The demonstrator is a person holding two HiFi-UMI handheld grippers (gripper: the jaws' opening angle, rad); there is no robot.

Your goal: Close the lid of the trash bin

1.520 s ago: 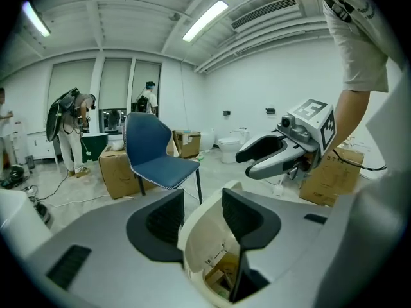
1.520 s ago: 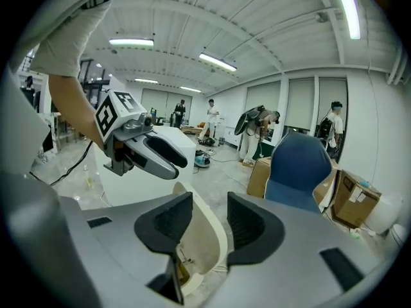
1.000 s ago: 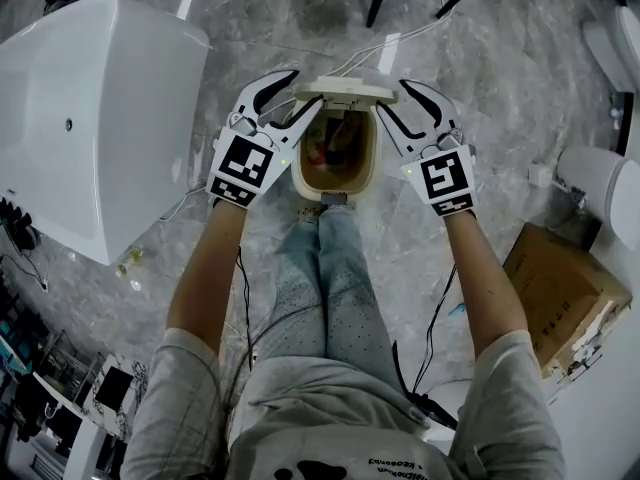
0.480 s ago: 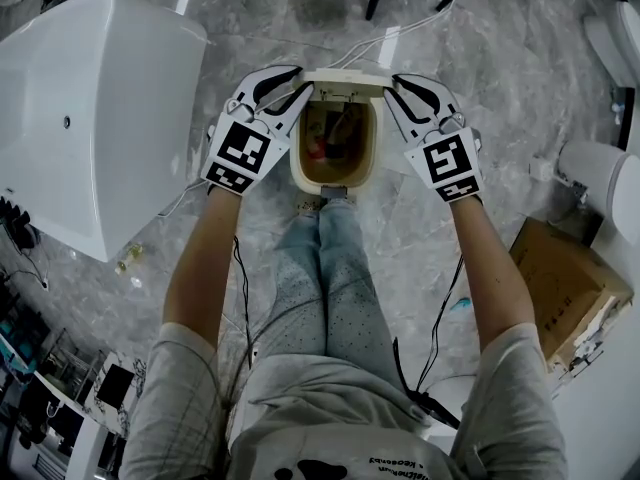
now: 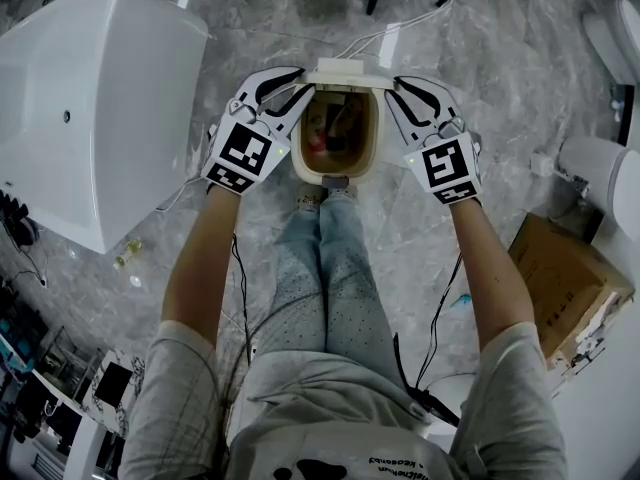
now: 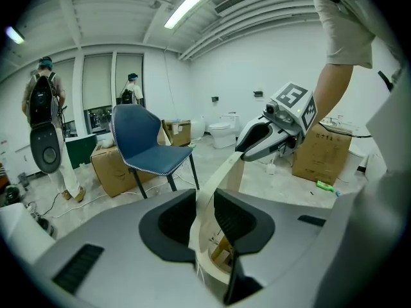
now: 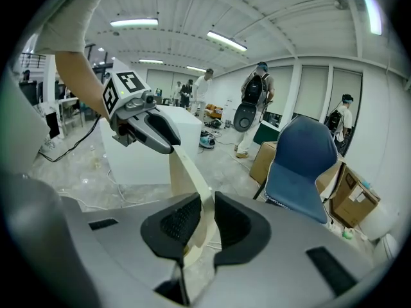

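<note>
Head view shows the bin [image 5: 298,160] open, its lid [image 5: 347,69] standing upright at the bin's far rim. The left gripper [image 5: 297,90] and right gripper [image 5: 394,89] have just closed, each pinching one side edge of the lid. Swinging it down onto the bin is, I judge, all still to do.

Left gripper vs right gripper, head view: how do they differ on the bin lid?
The left gripper pinches the lid's left edge, the right gripper its right edge. The left gripper's marker cube shows a different pattern from the right gripper's. Shared: both have just closed their fingers on the raised lid, mirrored over the open trash bin.
</note>
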